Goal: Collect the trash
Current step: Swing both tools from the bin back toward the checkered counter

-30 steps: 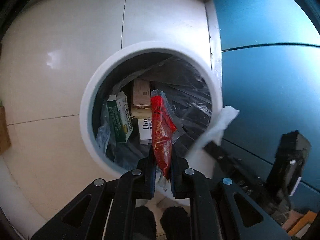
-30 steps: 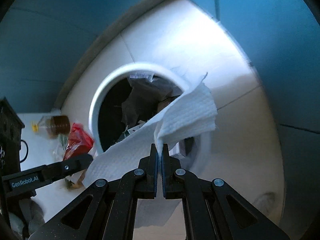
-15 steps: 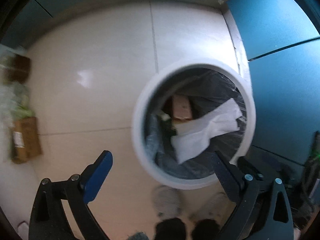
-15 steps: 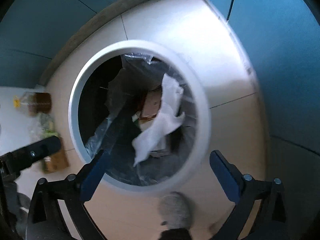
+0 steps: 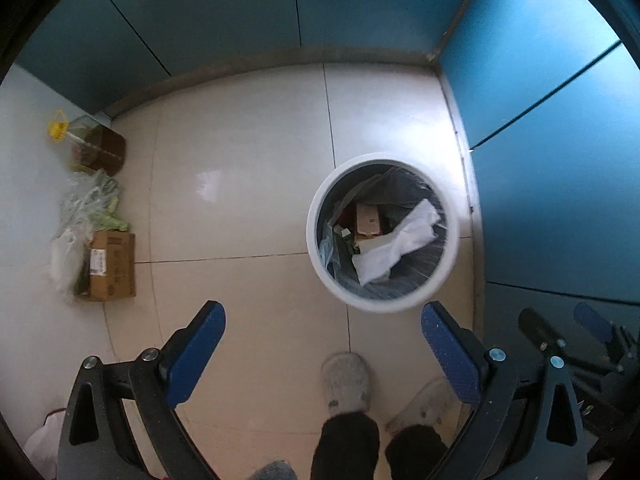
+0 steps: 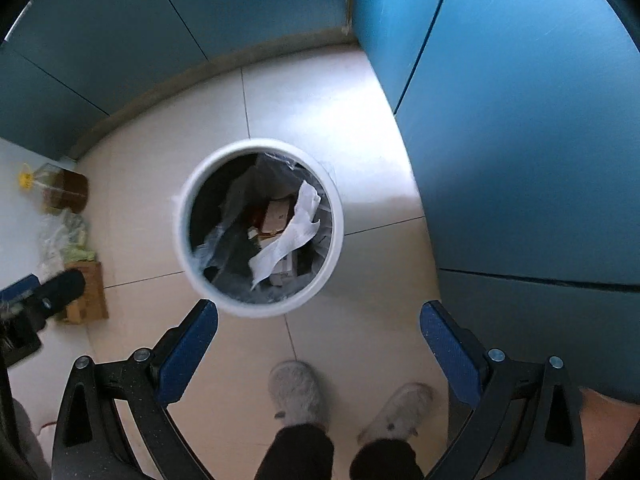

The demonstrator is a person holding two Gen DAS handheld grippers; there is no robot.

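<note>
Left wrist view, looking straight down from above: the left gripper [image 5: 322,354] has its blue-padded jaws spread wide and holds nothing. Ahead of the jaws and slightly toward the right one stands a round white plastic trash bin [image 5: 316,216] lined with a dark plastic bag, on a pale tiled floor [image 5: 240,184]. Inside the bin, a crumpled white paper towel [image 5: 404,240] lies on top of other rubbish, including a small tan cardboard box [image 5: 368,220]. Far ahead and to the left of the jaws, along the wall, sit a plastic oil bottle with a yellow cap [image 5: 86,144], a clear plastic bag of greens [image 5: 90,208] and a brown cardboard carton [image 5: 112,266]. Between the jaws, close to the camera, are two grey slippers [image 5: 346,384] on the person's feet. Blue cabinet doors [image 5: 552,160] rise ahead and to the right.

Right wrist view, also looking down: the right gripper [image 6: 318,344] has its jaws wide apart and empty. The same bin [image 6: 338,220] stands just ahead of the left jaw, with the paper towel [image 6: 296,232] draped inside it. The left gripper's tip [image 6: 56,292] shows at the far left edge.
</note>
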